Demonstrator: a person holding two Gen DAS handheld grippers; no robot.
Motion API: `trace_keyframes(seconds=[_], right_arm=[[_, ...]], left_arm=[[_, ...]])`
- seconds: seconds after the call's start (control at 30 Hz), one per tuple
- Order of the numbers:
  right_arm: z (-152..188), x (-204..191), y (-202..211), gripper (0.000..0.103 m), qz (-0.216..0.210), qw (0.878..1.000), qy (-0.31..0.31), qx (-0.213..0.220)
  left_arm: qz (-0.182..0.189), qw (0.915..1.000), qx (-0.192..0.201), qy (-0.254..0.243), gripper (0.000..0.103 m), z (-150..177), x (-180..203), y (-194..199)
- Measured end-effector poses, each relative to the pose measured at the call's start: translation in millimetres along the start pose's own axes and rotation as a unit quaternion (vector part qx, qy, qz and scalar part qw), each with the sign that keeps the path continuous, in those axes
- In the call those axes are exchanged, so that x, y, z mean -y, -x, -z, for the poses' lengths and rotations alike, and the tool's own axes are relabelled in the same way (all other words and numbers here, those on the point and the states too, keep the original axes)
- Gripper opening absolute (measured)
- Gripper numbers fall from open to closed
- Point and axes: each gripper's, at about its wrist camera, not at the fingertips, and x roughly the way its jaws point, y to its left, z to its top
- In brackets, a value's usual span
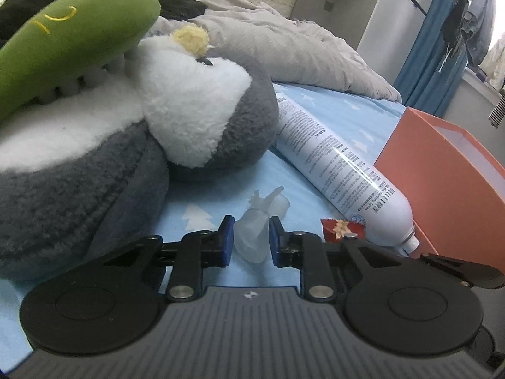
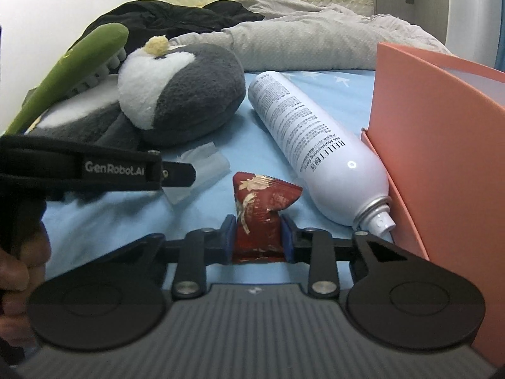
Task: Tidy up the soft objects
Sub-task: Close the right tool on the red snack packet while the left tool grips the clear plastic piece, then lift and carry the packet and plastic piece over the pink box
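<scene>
My left gripper (image 1: 251, 240) is shut on a clear crumpled plastic packet (image 1: 257, 230), low over the blue bed sheet (image 1: 347, 110). My right gripper (image 2: 258, 240) is shut on a red snack packet (image 2: 262, 208). The left gripper's body shows at the left of the right wrist view, with the clear packet (image 2: 205, 161) by it. A grey and white penguin plush (image 1: 176, 117) lies at the left with a green crocodile plush (image 1: 66, 38) resting on it; both also show in the right wrist view, penguin (image 2: 183, 91) and crocodile (image 2: 79, 63).
A white spray can (image 2: 315, 145) lies on the sheet beside an open orange box (image 2: 442, 145) at the right. A grey duvet (image 2: 300, 38) and black clothing (image 2: 164, 19) are heaped behind. Blue curtains (image 1: 438, 31) hang at the far right.
</scene>
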Motion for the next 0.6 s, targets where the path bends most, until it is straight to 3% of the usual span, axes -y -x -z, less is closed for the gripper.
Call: trace_keyframes(seconds=[0.23, 0.6], right_arm=[[1.4, -1.3, 23.4, 0.032, 0.000, 1.000, -0.007, -0.001], [11.7, -3.4, 90.2, 0.032, -0.010, 1.000, -0.016, -0.001]], left_arm=[[-0.011, 0.9999, -0.001, 0.012, 0.026, 11.8, 5.9, 25.3], [-0.027, 0.9994, 0.001, 0.023, 0.026, 38.8, 23.0, 100.6]])
